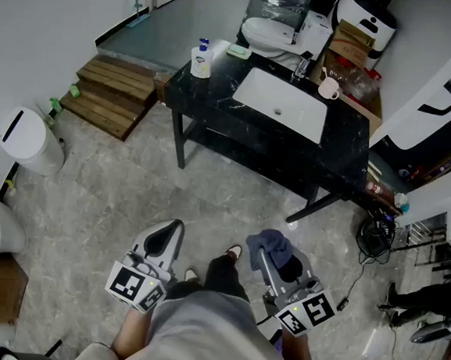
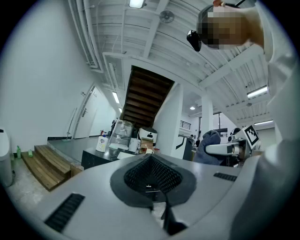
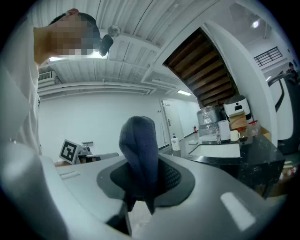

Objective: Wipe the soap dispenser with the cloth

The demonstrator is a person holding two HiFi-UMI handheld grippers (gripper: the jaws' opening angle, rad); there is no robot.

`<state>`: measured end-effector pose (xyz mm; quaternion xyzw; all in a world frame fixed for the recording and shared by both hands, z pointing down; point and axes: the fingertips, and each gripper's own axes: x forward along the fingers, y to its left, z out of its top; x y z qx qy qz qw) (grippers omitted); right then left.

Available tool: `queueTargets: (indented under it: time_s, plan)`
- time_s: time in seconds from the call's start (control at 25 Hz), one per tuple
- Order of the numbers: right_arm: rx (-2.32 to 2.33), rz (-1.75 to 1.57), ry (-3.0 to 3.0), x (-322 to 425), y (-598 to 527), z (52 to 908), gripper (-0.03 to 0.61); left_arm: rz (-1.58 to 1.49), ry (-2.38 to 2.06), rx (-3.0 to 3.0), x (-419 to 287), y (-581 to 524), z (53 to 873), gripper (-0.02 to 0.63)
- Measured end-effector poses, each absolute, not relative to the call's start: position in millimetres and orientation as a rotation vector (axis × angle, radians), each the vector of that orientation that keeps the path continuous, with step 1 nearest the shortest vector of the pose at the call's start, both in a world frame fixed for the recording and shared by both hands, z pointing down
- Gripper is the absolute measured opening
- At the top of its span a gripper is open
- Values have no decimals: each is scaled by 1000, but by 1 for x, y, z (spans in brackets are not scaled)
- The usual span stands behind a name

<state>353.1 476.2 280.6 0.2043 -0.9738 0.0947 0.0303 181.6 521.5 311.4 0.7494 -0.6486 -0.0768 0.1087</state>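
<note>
Within right gripper (image 3: 142, 186), blue cloth (image 3: 139, 149)

A washroom set-up in an open hall: black vanity (image 1: 217, 96), white sink (image 1: 283, 103), soap dispenser (image 1: 201, 59).

The cloth (image 1: 273, 246) looks soft and knitted, the counter (image 1: 217, 96) glossy polished stone.
</note>
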Motion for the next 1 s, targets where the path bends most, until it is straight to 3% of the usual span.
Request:
queueTargets:
  time_s: [0.68, 1.0]
  plan:
    - [552, 392, -2940, 356, 472, 309, 86, -197, -1810, 2137, 204, 499, 348, 8]
    - [510, 474, -2933, 353, 414, 322, 87, -146, -1733, 2122, 221, 448, 367, 8]
